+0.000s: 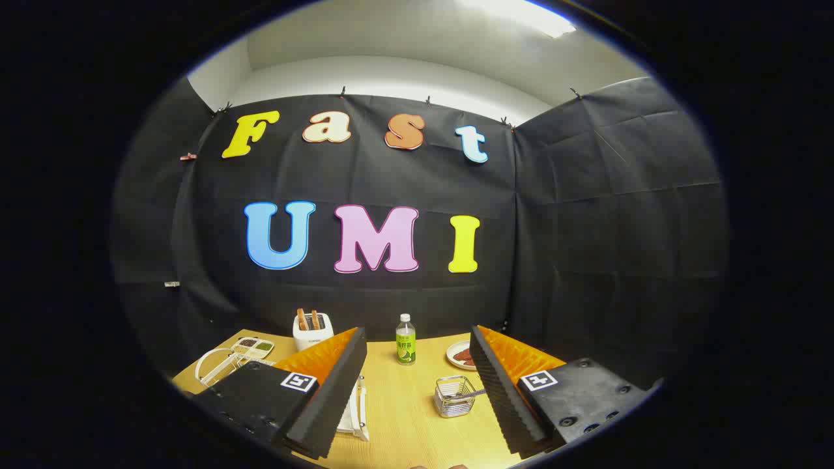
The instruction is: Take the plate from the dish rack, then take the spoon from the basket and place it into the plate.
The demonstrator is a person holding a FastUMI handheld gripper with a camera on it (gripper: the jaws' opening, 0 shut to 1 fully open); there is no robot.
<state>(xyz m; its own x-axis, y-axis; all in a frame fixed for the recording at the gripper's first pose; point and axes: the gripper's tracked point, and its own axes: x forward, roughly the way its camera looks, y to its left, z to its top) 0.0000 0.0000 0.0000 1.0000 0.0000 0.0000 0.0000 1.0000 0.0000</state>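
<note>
Black ridged gripper (417, 384) fingers stand spread wide (nothing between them) above the wooden table (404, 417); small wire basket (454, 396) holds the spoon (474, 393) ahead.

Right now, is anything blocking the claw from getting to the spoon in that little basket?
Nothing visible does. The open claw hangs above the table, and the basket with the spoon sits between its fingers, with bare tabletop around it.
</note>
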